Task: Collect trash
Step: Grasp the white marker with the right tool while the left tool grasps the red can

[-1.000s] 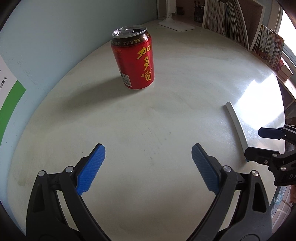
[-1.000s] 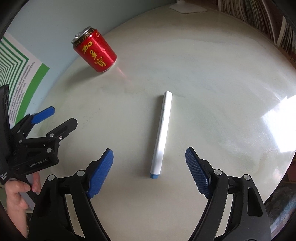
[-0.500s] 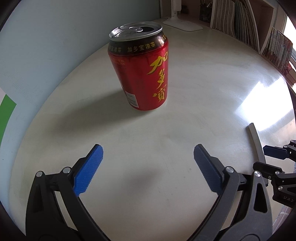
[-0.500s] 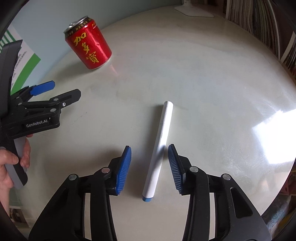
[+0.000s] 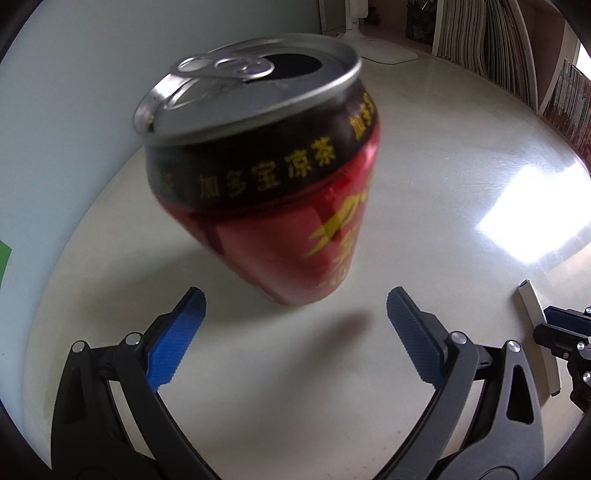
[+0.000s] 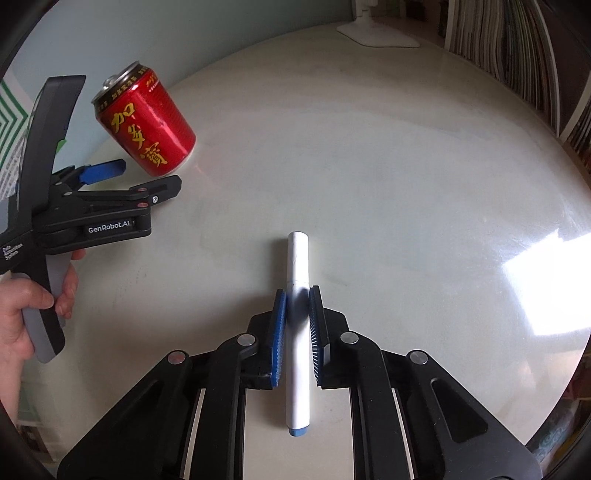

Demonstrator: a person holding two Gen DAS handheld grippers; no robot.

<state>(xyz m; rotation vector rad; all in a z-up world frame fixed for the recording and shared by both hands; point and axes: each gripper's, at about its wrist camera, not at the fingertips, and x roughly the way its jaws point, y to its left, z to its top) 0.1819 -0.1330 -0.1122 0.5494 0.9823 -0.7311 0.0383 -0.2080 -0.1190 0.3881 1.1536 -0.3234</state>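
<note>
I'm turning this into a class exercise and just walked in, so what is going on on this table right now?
A person holding a gripper in each hand is collecting trash from a pale table. The right gripper is shut on a white marker that lies flat, gripped around its middle. The left gripper is open, its fingers just short of an upright, opened red drink can and not yet touching it. A white lamp base and shelved books sit at the far edge.

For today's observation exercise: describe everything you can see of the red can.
The can is red metal with yellow Chinese lettering, a black band near the top and a silver lid whose mouth is open, tab in place. It stands upright on the pale table near the wall. The left gripper is open before it, not touching it.
</note>
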